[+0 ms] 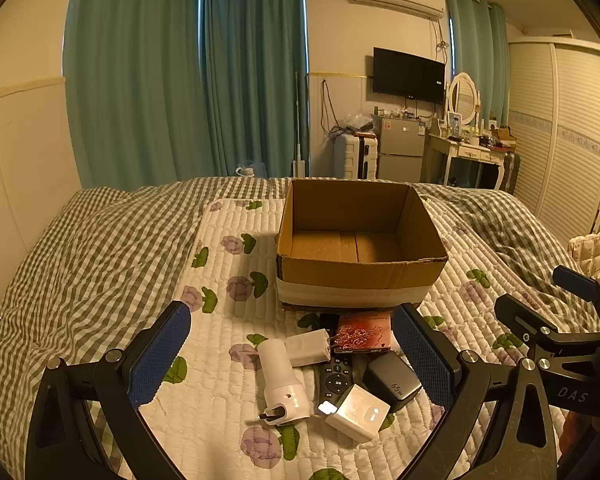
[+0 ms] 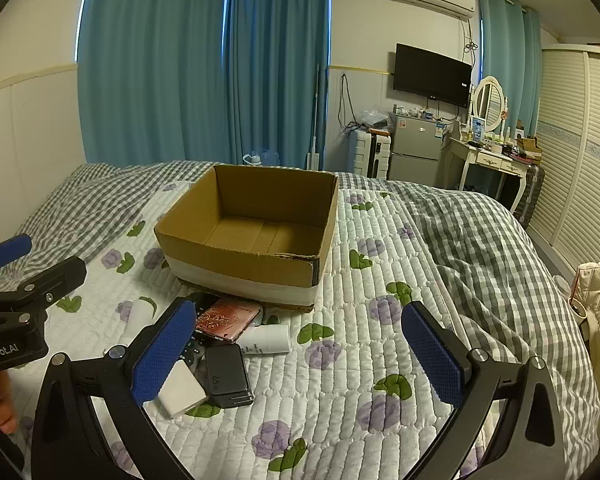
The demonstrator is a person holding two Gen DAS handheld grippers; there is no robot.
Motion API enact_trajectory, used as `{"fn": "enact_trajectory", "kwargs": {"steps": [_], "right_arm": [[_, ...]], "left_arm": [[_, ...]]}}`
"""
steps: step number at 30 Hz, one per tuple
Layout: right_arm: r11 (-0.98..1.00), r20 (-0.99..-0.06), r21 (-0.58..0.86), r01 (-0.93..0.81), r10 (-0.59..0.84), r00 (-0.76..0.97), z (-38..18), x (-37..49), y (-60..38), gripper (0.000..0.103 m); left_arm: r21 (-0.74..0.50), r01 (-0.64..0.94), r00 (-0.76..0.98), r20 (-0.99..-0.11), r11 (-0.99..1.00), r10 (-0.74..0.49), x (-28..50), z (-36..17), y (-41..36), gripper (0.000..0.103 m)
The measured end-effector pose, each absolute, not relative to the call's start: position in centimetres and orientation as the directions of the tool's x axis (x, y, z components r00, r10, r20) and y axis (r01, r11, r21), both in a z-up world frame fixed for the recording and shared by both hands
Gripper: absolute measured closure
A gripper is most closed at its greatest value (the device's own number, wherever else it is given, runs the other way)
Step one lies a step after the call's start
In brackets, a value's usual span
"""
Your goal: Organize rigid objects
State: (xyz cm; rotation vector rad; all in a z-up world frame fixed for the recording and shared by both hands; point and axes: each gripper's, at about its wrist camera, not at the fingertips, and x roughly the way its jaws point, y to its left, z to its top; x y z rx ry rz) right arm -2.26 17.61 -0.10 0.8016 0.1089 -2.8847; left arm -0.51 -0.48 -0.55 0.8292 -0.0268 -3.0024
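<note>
We are in a home bedroom: a bed (image 2: 460,240) with checked and floral quilts, teal curtains (image 2: 204,60), a wall television (image 2: 432,74), a dressing table (image 2: 488,156) and a louvred wardrobe (image 2: 580,152).

Left gripper (image 1: 292,360): black frame w/ silver screws, blue dimpled pads (image 1: 160,356). Right gripper (image 2: 300,356) looked the same; "DAS" lettering showed on it at right of left view. Bare fingertips (image 2: 0,412) lower left.

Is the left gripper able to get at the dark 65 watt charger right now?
Probably yes. The left gripper is open above the pile, and the dark charger lies uncovered by its right finger, though a white cube charger crowds it.
</note>
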Motion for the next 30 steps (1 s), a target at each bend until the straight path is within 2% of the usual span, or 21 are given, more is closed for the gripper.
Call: {"fn": "enact_trajectory", "kwargs": {"steps": [30], "right_arm": [[-0.987,-0.516,-0.032,0.16,-0.121,-0.848,0.06,-2.23,17.36,0.0]], "left_arm": [[0.029,0.022,-0.865,-0.5,-0.999,-0.034,-0.36,0.28,-0.56,0.0]]}}
